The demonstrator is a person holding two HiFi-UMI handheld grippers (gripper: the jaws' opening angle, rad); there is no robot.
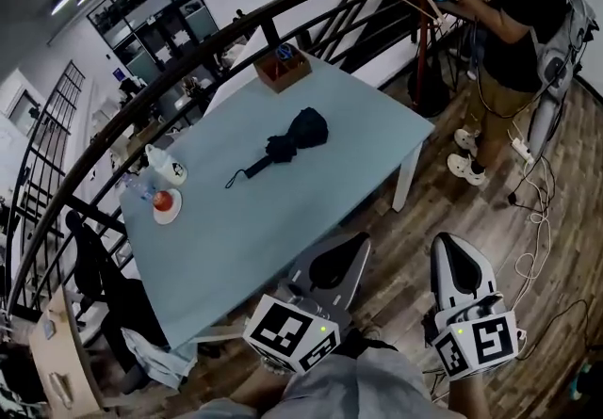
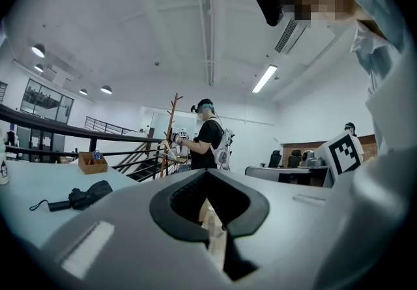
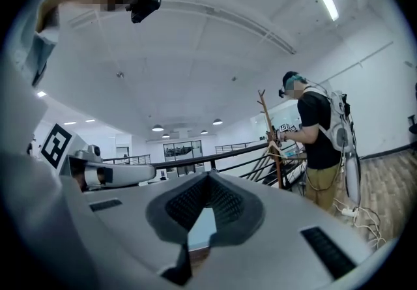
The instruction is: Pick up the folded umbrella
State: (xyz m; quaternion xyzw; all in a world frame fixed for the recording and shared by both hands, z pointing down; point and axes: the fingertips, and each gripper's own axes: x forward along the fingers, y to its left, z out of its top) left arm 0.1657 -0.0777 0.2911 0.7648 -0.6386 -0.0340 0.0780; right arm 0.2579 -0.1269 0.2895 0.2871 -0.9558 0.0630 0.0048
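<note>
On the table (image 1: 283, 219) ahead and left of you, the umbrella (image 1: 287, 146) lies slantwise, handle nearer you, canopy away, closer to your left gripper (image 1: 337, 262) than your right gripper (image 1: 460, 268), both short of it, jaws together, empty

Head view: bystander (image 1: 516, 31) by the railing is cut off at the top edge, head out of frame. Wooden box (image 1: 283, 69) on the table (image 1: 283, 219), far corner: contents too small to tell. Small items (image 1: 165, 189) at the table's left edge: kind unclear. Left gripper (image 1: 363, 240) covers part of the near table edge. Left gripper view: folded umbrella (image 2: 85, 195) is small and dark, details unreadable.
</note>
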